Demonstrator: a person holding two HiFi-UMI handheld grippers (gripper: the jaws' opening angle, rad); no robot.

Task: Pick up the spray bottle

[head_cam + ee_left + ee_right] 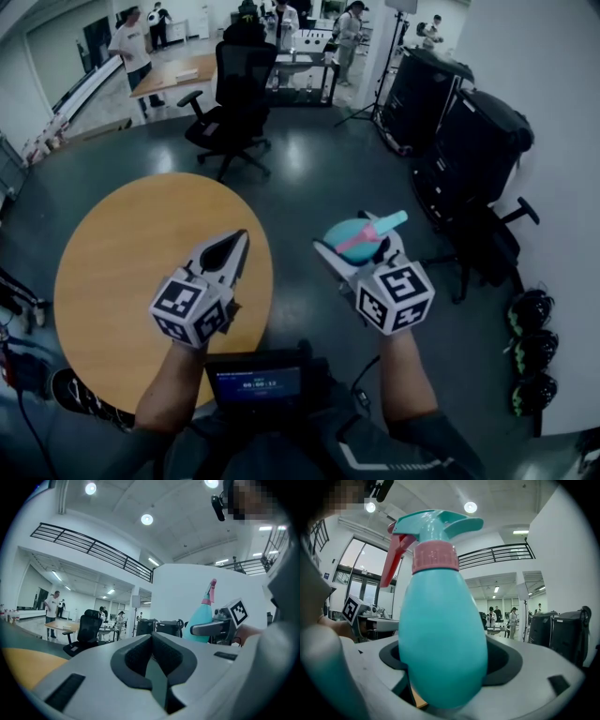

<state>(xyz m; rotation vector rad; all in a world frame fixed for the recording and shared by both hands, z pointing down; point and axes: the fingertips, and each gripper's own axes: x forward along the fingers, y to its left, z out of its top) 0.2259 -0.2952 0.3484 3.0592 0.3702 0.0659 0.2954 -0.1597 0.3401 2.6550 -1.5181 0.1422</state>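
Note:
A teal spray bottle [354, 238] with a pink collar and pink trigger sits between the jaws of my right gripper [361, 246], which is shut on its wide body and holds it in the air to the right of the round table. In the right gripper view the spray bottle [440, 639] stands upright and fills the middle, with its nozzle head at the top. My left gripper [228, 251] hangs over the right edge of the round wooden table [122, 272], shut and holding nothing. The left gripper view also shows the spray bottle [200, 618] at the right, beside the right gripper.
A black office chair [234, 103] stands beyond the table. Black cases [469, 141] and another chair [492, 244] line the white wall at right. Helmets [532, 352] lie on the floor at lower right. Several people stand far back by desks [173, 75]. A small screen [258, 384] is at my chest.

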